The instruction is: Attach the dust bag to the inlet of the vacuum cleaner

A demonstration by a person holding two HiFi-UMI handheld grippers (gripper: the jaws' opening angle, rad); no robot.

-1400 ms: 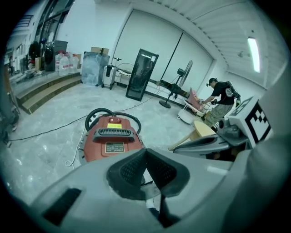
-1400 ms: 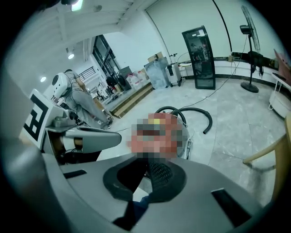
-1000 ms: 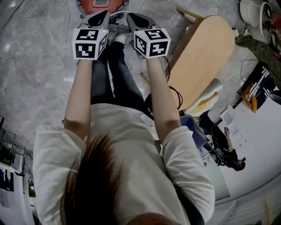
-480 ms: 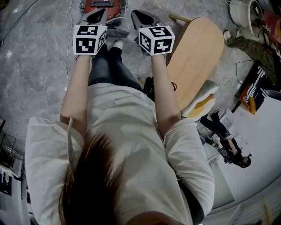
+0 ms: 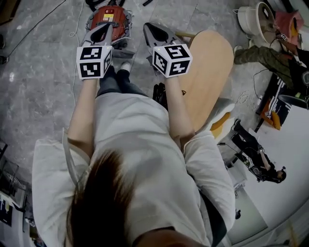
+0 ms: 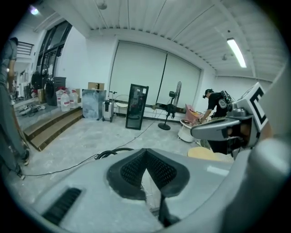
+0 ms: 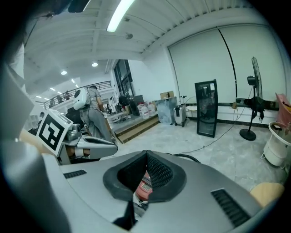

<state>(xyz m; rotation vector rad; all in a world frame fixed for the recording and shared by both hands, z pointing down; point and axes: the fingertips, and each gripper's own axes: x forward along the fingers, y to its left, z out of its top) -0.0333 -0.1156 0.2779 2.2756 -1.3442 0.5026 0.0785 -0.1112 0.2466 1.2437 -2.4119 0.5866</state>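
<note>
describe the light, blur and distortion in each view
Head view: dim and grey, fisheye-bent at the edges, yet the red vacuum cleaner is sharp. Left gripper view: bright, black vignette in the corners, the ceiling strip light glares, and the near body of the left hand-held gripper is soft. Right gripper view: same vignette and curved ceiling, strip light blown out.

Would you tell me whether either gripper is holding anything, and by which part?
Nothing is held: the left gripper and the right gripper are both shut and empty.

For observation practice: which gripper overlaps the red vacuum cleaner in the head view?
The left gripper; the right gripper sits over grey floor beside the vacuum cleaner.
</note>
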